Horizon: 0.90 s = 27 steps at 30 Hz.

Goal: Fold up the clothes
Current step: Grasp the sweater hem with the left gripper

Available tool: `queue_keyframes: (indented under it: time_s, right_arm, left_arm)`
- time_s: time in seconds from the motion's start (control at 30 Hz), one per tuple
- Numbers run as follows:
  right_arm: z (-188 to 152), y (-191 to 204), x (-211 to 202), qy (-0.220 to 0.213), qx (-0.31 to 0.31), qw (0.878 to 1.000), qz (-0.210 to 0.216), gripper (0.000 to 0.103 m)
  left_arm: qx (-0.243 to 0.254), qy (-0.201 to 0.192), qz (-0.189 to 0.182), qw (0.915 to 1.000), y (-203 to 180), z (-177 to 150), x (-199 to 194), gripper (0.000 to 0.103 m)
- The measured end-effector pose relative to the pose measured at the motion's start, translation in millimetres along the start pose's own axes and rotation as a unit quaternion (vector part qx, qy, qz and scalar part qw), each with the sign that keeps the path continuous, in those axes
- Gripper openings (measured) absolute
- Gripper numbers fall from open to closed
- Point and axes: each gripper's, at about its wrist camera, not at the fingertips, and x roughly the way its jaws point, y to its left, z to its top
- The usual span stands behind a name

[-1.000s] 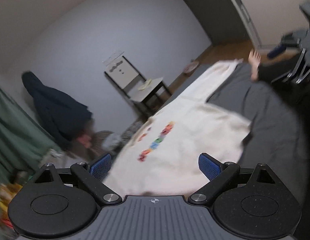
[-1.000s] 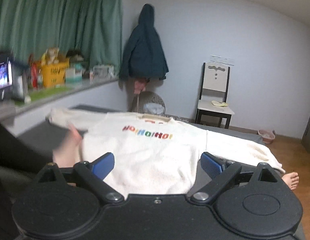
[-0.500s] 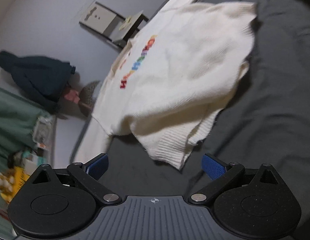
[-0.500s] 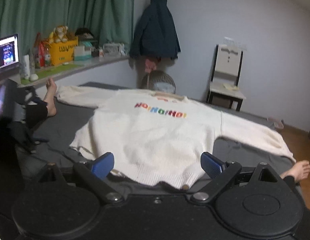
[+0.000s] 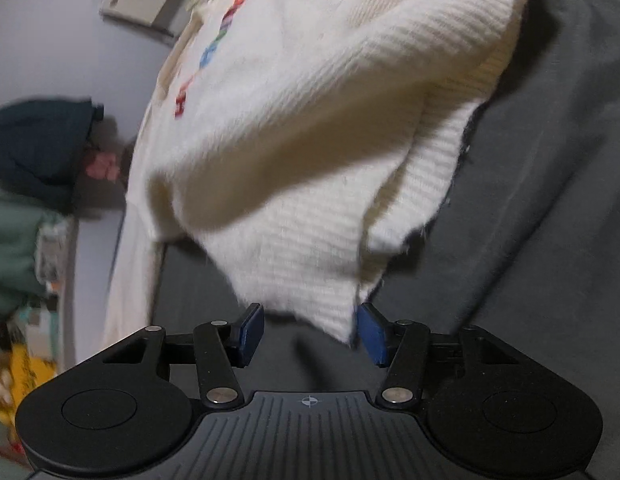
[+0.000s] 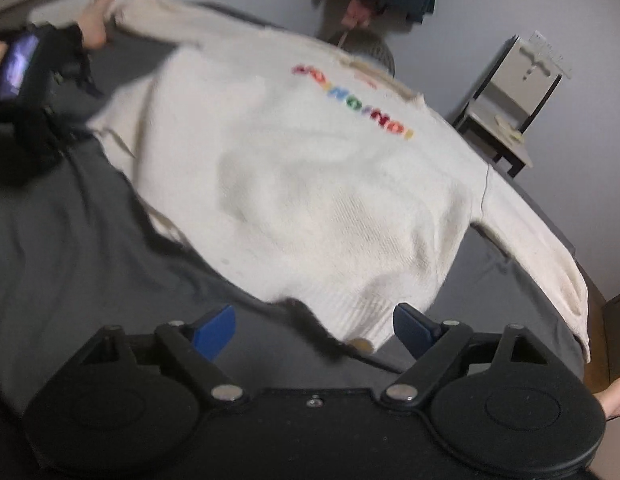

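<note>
Left gripper (image 5: 310, 334): jaws closing, sweater (image 5: 310, 140) hem corner between them, unpinched. Right gripper (image 6: 314, 330): jaws closing, hem just ahead, nothing held. Sweater spread flat on grey bed (image 6: 69, 240). Advice: seat both pads over both hem layers before lifting.

The sweater (image 5: 310, 128) is cream knit cloth, fuzzy and matt, its hem ribbed; the coloured letters (image 6: 352, 98) across its chest look stitched. Beneath it, the bedsheet (image 6: 69, 232) is smooth dark grey cloth, softly creased. The right gripper (image 6: 314, 330) is matt black plastic with 2 blue pads and shiny metal pivot pins. Beside the sweater's sleeve, the chair (image 6: 510, 104) looks smooth and painted.
</note>
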Motion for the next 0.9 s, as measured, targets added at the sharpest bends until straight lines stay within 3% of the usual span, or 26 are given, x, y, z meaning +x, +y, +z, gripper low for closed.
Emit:
queue_keyframes:
  time_s: [0.17, 0.33, 0.47, 0.57, 0.9]
  right_arm:
    - [2.8, -4.9, 8.2, 0.003, -0.033, 0.999, -0.004, 0.086]
    - [1.2, -11.2, 5.1, 0.004, -0.026, 1.000, 0.004, 0.086]
    - [3.8, -14.6, -0.7, -0.009, -0.016, 1.000, 0.007, 0.086]
    - [4.1, -15.2, -1.7, -0.010, -0.016, 1.000, 0.001, 0.086]
    - [6.0, -10.3, -13.1, -0.026, -0.024, 0.999, -0.014, 0.086]
  left_arm:
    - [0.051, -0.022, 0.018, 0.9983, -23.0, 3.2, -12.2, 0.054]
    - [-0.014, -0.020, 0.000, 0.9997, -9.7, 1.5, -16.3, 0.054]
    - [-0.007, -0.028, 0.033, 0.9990, -11.8, -3.7, -23.0, 0.054]
    - [-0.015, -0.039, 0.032, 0.9986, -5.5, -5.0, -29.7, 0.054]
    - [-0.014, -0.028, 0.076, 0.9967, 6.5, 5.0, -12.9, 0.054]
